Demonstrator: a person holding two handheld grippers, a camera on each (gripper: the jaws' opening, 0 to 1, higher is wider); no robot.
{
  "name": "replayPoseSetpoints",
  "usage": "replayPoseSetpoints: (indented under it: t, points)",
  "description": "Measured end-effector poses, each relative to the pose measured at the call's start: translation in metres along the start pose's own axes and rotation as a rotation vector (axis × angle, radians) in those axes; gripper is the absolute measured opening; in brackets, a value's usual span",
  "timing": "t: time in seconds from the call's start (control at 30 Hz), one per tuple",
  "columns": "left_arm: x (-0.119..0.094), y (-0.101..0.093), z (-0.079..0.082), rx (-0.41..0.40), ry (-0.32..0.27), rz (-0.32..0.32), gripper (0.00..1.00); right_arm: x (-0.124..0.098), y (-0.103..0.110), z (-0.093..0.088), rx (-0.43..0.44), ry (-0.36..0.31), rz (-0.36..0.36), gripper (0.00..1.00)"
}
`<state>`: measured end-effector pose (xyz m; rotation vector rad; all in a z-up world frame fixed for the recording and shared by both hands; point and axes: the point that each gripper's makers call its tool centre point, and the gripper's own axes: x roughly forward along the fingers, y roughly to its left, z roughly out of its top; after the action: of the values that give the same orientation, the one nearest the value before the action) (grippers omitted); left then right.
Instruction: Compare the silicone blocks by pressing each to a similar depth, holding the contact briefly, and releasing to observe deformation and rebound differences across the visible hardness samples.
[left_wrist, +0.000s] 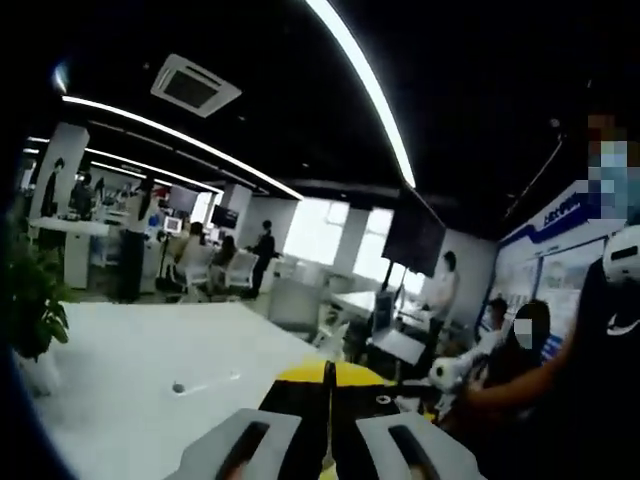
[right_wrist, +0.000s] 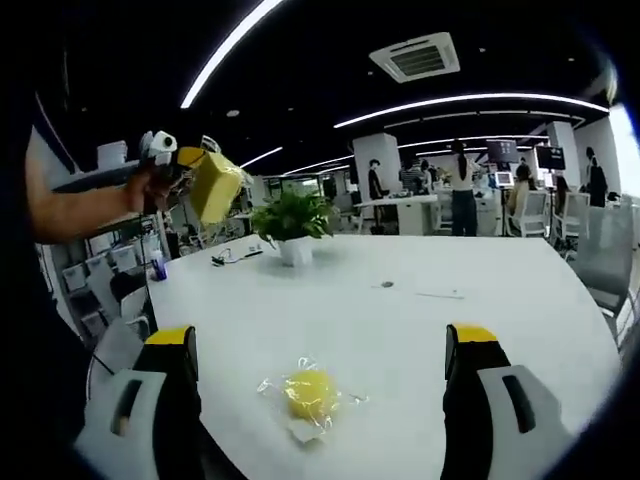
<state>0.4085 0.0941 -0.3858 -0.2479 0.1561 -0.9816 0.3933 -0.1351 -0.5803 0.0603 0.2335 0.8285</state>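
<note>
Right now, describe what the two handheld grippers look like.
The right gripper has pale grey jaw bodies with dark slots, black inner faces and yellow tips. The left gripper is built the same: grey slotted bodies, black faces, yellow at the tips. Seen from the right gripper view, it carries a white knob and yellow faces.

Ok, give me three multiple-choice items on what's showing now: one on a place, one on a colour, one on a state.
1. Where does the wrapped yellow piece lie?
A. On the table, ahead of the right tongs, between their jaws
B. In a plant pot
C. On a chair

2. What colour is the block that the left tongs hold up?
A. Blue
B. Yellow
C. Red

3. How do the right tongs stand?
A. Shut on the block
B. Shut, empty
C. Open

Answers:
1 A, it rests on the white top between the two jaws.
2 B, it shows pale yellow in the right gripper view.
3 C, the jaws are far apart and grip nothing.
</note>
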Motion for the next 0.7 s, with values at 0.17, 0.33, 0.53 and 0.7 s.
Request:
replayPoseSetpoints:
  t: [0.17, 0.33, 0.53, 0.7]
  points:
    - [0.006, -0.006, 0.019, 0.021, 0.006, -0.025, 0.0, 0.016, 0.006, 0.017, -0.046, 0.011, 0.066, 0.97]
    - [0.009, -0.014, 0.034, 0.016, -0.011, -0.073, 0.0, 0.023, 0.013, 0.037, -0.042, -0.019, 0.102, 0.97]
    - [0.02, -0.036, 0.045, -0.001, -0.024, -0.136, 0.0, 0.026, 0.029, 0.046, -0.061, -0.032, 0.156, 0.97]
    - [0.029, -0.046, 0.015, 0.011, 0.071, -0.126, 0.0, 0.028, 0.048, 0.062, -0.045, -0.072, 0.217, 0.97]
